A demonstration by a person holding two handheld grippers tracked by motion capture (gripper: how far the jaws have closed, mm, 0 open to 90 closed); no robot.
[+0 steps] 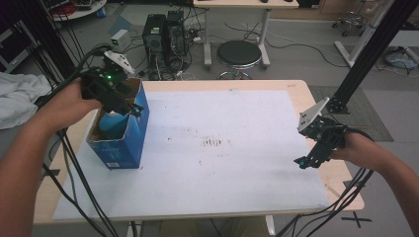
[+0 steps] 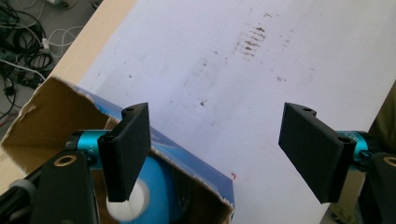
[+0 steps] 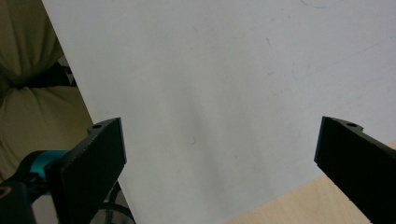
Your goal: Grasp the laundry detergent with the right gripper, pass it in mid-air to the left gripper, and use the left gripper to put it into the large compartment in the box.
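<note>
A blue cardboard box (image 1: 126, 143) stands with its top open at the left end of the white sheet (image 1: 222, 163). Inside it lies a blue round thing (image 1: 111, 121) with a white centre (image 2: 128, 205). My left gripper (image 1: 132, 109) hovers over the box's opening. In the left gripper view its jaws stand apart (image 2: 224, 158) with nothing between them, the box's brown inner wall (image 2: 37, 121) below the left jaw. My right gripper (image 1: 304, 162) rests near the table's right edge, open (image 3: 219, 158) and empty over the sheet.
The sheet has dark smudges (image 1: 215, 143) near its middle. Behind the table are a black stool (image 1: 239, 53), computer towers (image 1: 160, 32) and floor cables. A white cloth (image 1: 17, 98) lies at the far left. A black frame post (image 1: 368, 54) rises at right.
</note>
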